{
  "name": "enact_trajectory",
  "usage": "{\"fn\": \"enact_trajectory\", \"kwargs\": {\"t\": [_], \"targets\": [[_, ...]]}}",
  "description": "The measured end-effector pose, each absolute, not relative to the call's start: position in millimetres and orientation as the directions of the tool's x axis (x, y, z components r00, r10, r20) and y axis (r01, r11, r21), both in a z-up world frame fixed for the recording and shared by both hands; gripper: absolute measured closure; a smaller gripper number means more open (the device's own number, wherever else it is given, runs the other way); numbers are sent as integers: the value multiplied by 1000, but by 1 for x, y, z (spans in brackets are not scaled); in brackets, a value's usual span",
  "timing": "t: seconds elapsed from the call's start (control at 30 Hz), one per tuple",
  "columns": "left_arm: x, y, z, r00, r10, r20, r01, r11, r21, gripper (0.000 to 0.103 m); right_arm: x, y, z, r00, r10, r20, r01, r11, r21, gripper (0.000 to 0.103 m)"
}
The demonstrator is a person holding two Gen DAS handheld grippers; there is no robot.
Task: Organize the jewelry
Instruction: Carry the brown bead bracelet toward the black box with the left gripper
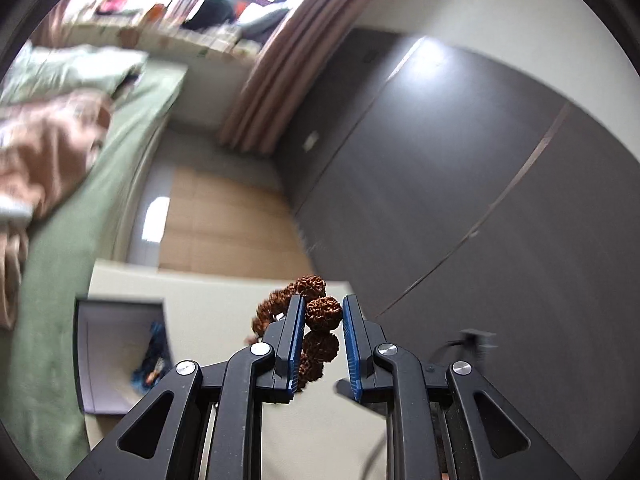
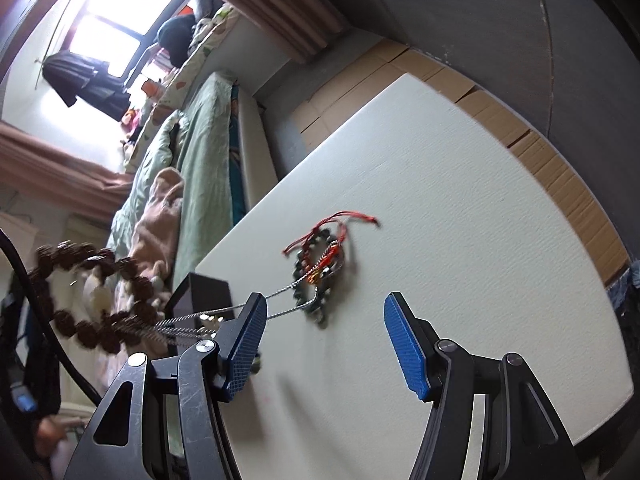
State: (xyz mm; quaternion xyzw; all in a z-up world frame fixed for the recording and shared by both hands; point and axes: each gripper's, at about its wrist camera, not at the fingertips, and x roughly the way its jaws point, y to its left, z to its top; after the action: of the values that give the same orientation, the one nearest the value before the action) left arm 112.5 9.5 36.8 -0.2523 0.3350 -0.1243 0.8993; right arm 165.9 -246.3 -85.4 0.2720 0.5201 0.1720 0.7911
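My left gripper (image 1: 323, 312) is shut on a bracelet of rough brown seed beads (image 1: 322, 312) and holds it in the air above the white table (image 1: 224, 292). The same bracelet hangs as a ring at the left of the right wrist view (image 2: 92, 292). My right gripper (image 2: 326, 332) is open and empty above the table (image 2: 460, 240). Ahead of it lie a dark green bead bracelet (image 2: 320, 280), red cords (image 2: 336, 232) and a twisted silver chain (image 2: 288, 286) that runs past the left finger.
An open grey box (image 1: 116, 348) with blue jewelry inside stands at the table's left; it shows as a dark box in the right wrist view (image 2: 208, 296). A bed with green sheets (image 1: 80, 220), wooden floor and a dark wardrobe (image 1: 480, 184) lie beyond.
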Motion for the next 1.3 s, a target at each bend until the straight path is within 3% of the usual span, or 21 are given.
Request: {"fn": "enact_trajectory", "kwargs": {"t": [0.17, 0.3, 0.53, 0.63, 0.73, 0.87, 0.97, 1.03, 1.13, 1.3], "targets": [[134, 13, -8, 664, -352, -659, -35, 867, -498, 83, 160, -235, -85, 383, 553, -739, -25, 807, 591, 41], [138, 16, -21, 637, -332, -696, -58, 879, -472, 83, 159, -233, -86, 377, 551, -744, -26, 810, 586, 41], [129, 21, -11, 633, -496, -594, 28, 782, -623, 83, 162, -234, -87, 372, 553, -746, -20, 808, 589, 41], [126, 16, -5, 658, -410, -632, 10, 844, -536, 83, 161, -230, -87, 368, 556, -745, -29, 808, 589, 41], [124, 24, -6, 634, -577, -515, 85, 713, -696, 83, 161, -228, -87, 367, 555, -747, -33, 810, 586, 41], [121, 14, 3, 677, -305, -670, -7, 908, -420, 83, 162, -227, -87, 368, 553, -747, -32, 811, 585, 41], [126, 24, -12, 629, -447, -636, 4, 820, -572, 83, 162, -227, -87, 366, 553, -748, -31, 811, 584, 41], [123, 24, -5, 651, -419, -633, 11, 839, -544, 83, 162, -226, -88, 364, 551, -751, -30, 813, 582, 41], [114, 23, 14, 673, -490, -555, 85, 796, -599, 83, 161, -226, -87, 366, 554, -748, -32, 811, 584, 41], [102, 21, 38, 698, -505, -507, 130, 786, -604, 83, 161, -222, -87, 366, 559, -744, -43, 809, 586, 41]]}}
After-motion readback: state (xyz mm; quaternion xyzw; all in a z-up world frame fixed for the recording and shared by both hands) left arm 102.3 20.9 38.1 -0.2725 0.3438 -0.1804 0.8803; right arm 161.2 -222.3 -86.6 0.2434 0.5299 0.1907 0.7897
